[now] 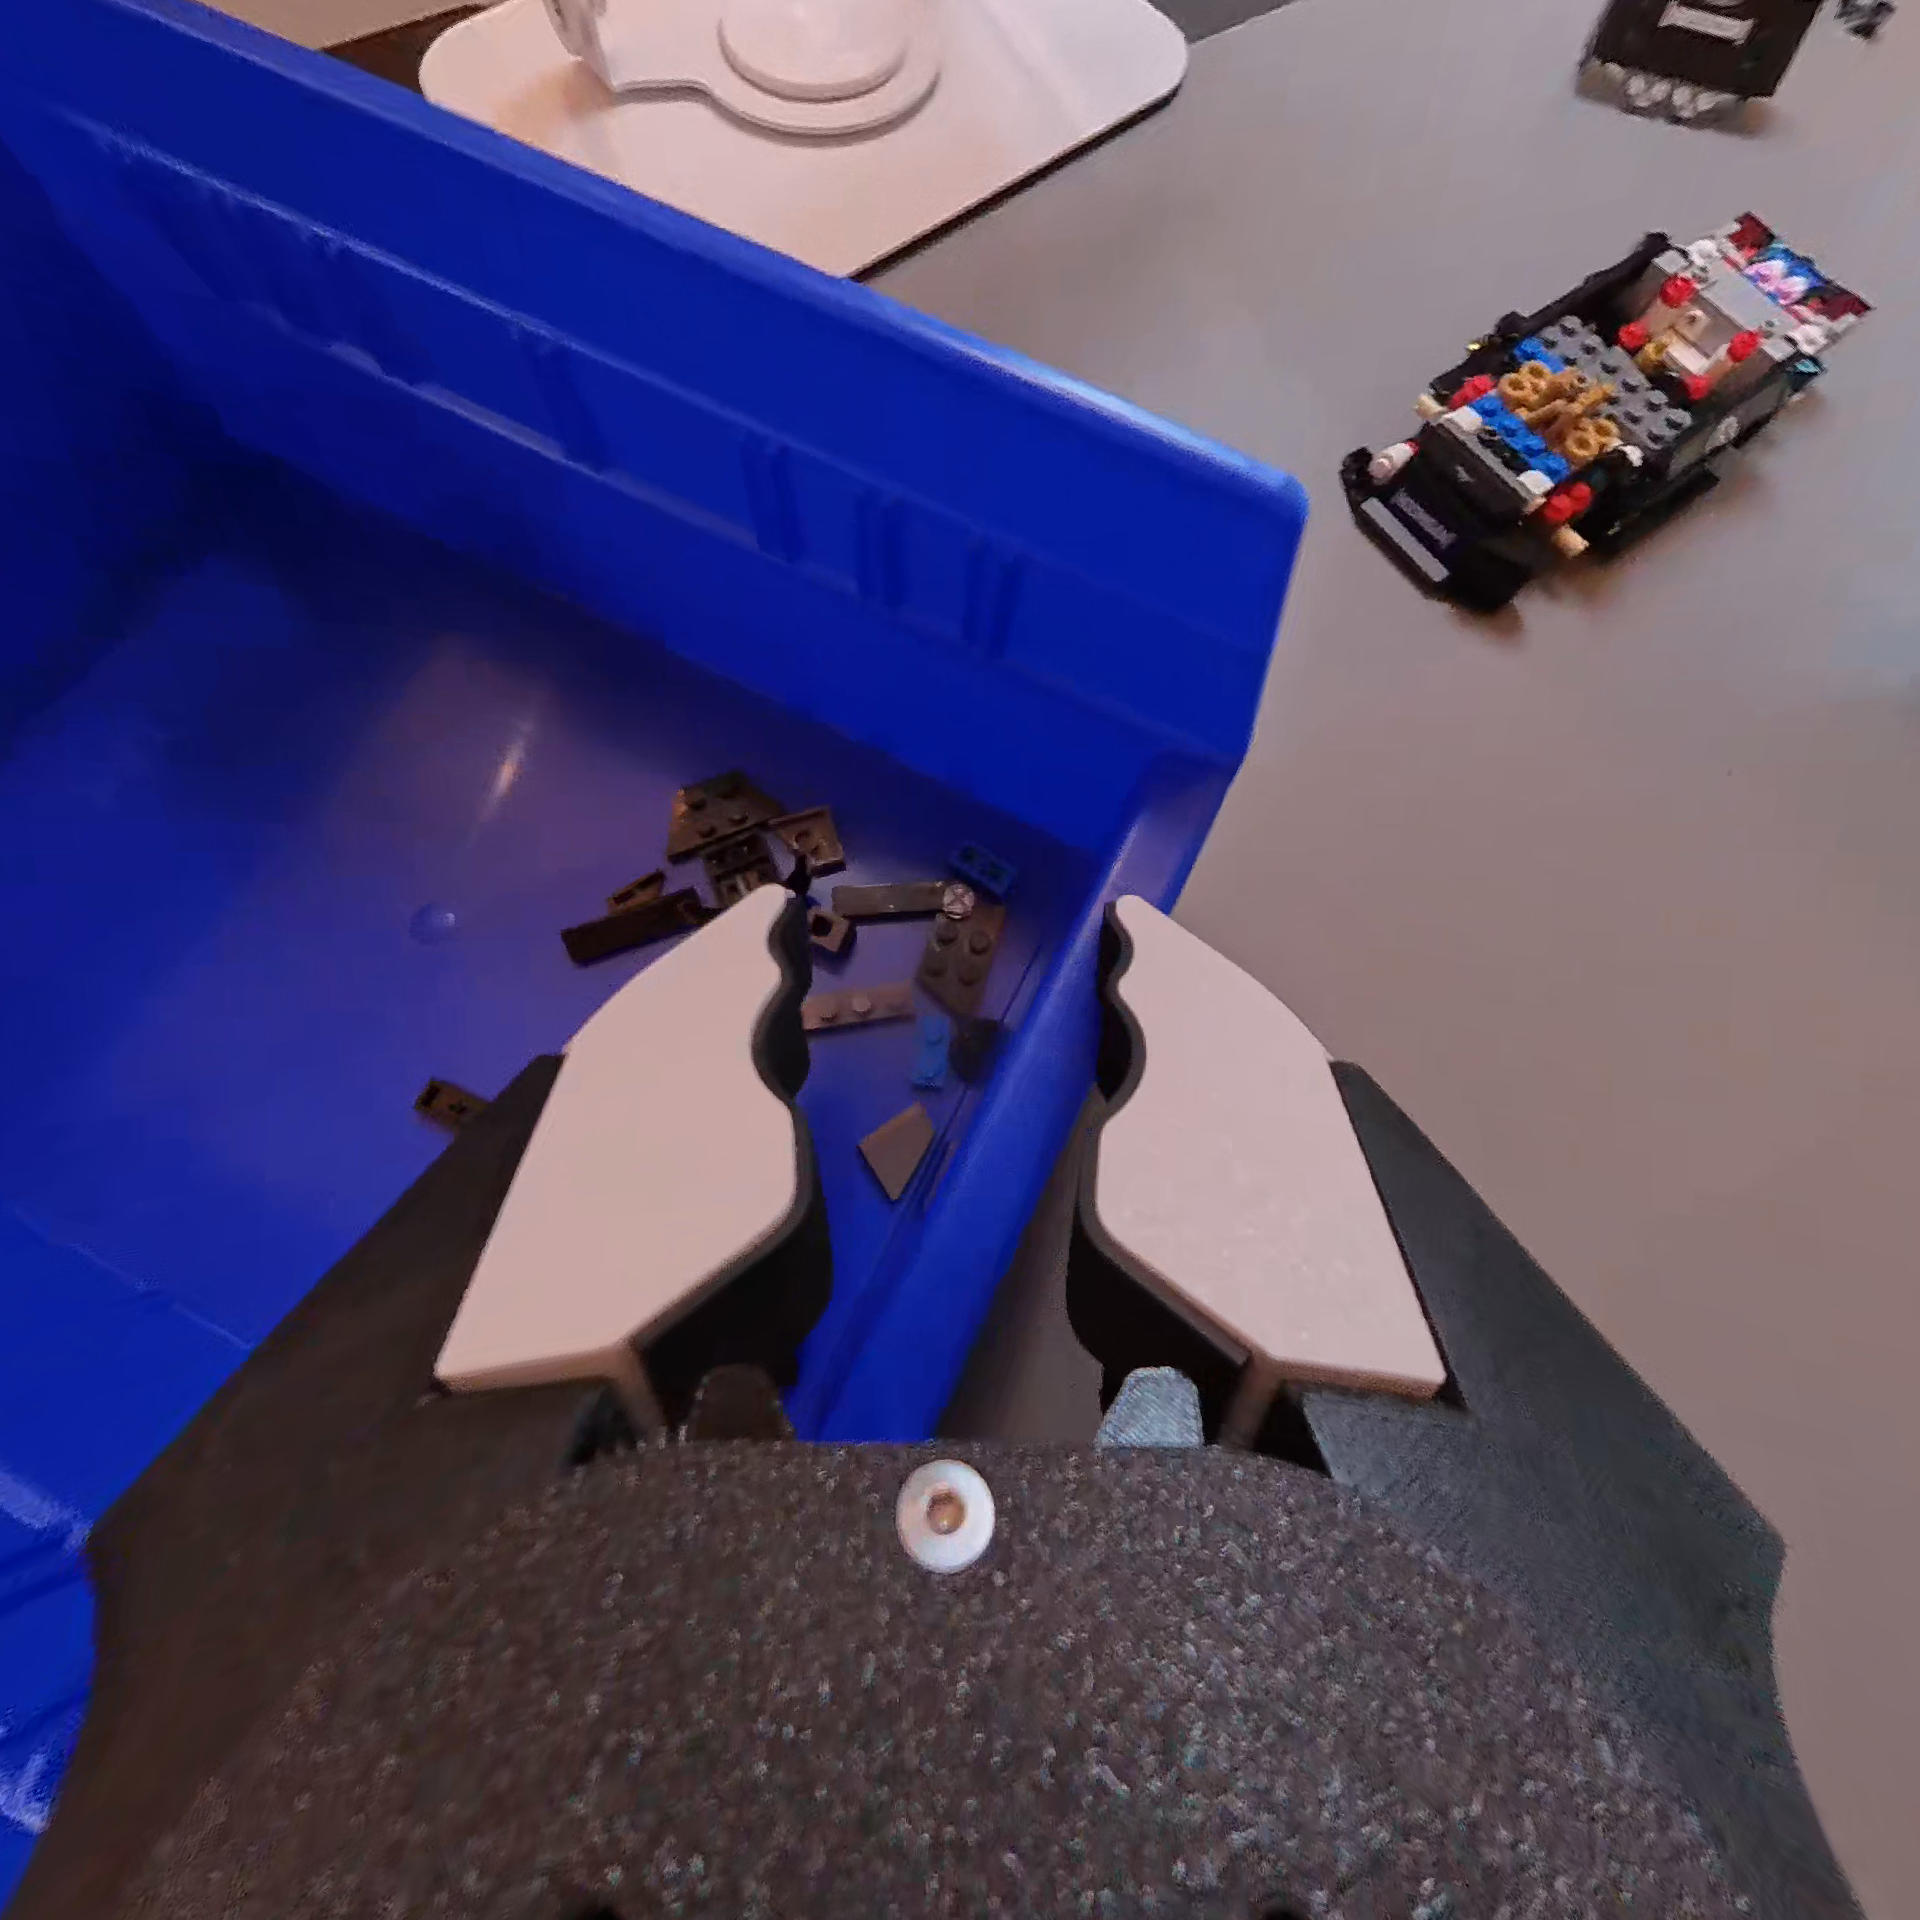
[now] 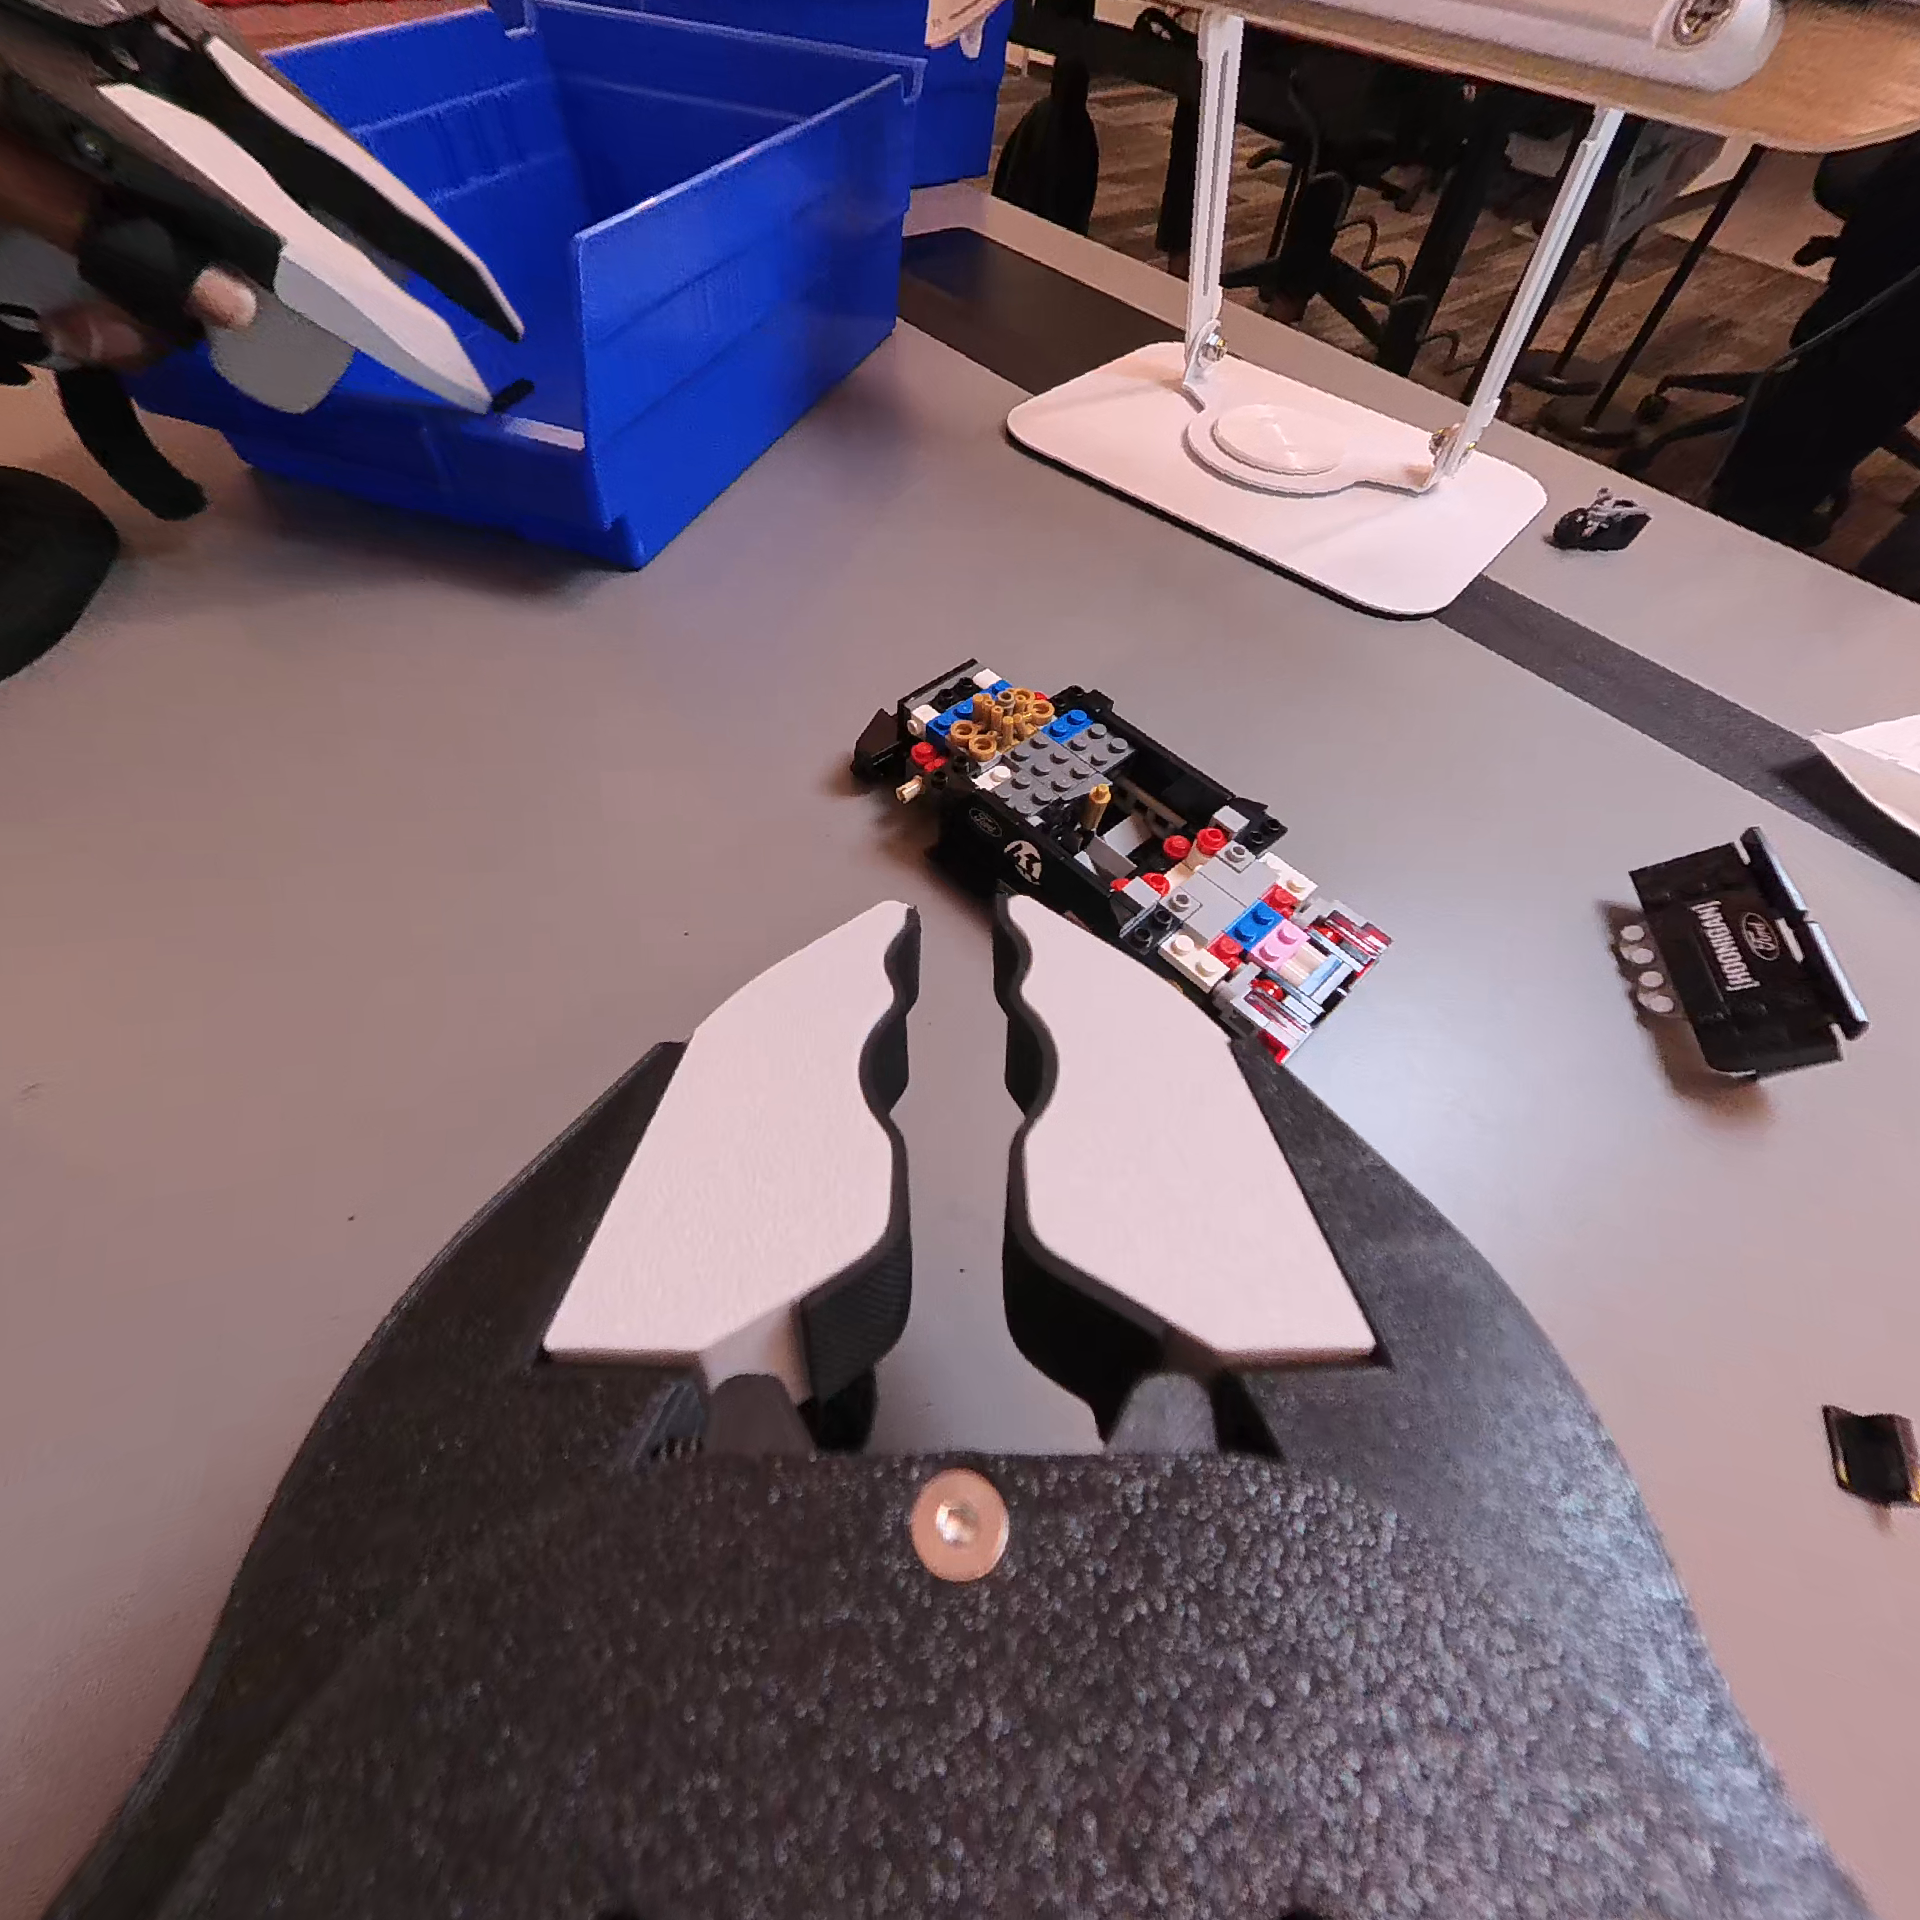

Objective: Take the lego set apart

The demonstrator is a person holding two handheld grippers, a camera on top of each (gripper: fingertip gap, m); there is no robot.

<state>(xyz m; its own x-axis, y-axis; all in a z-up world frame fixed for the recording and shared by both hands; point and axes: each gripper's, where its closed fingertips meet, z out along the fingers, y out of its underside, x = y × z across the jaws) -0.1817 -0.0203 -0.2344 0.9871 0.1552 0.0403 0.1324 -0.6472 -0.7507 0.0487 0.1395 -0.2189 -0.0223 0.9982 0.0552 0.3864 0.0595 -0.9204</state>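
Car partly stripped, most still standing together.
Left gripper point(image 1: 945, 914) hanging apart over loose pieces point(image 1: 831, 935) in the bin point(image 1: 727, 436); right gripper point(image 2: 956, 920) waiting apart, empty, beside the car point(image 2: 1101, 831).

Two hand-held grippers: the left hand-held gripper point(image 1: 940, 904) and the right hand-held gripper point(image 2: 956, 914). One blue bin point(image 1: 727, 416) holding roughly a dozen loose lego pieces point(image 1: 810, 925). One partly stripped lego car point(image 2: 1101, 842), one detached black roof panel point(image 2: 1745, 956), one white lamp base point(image 2: 1299, 488).
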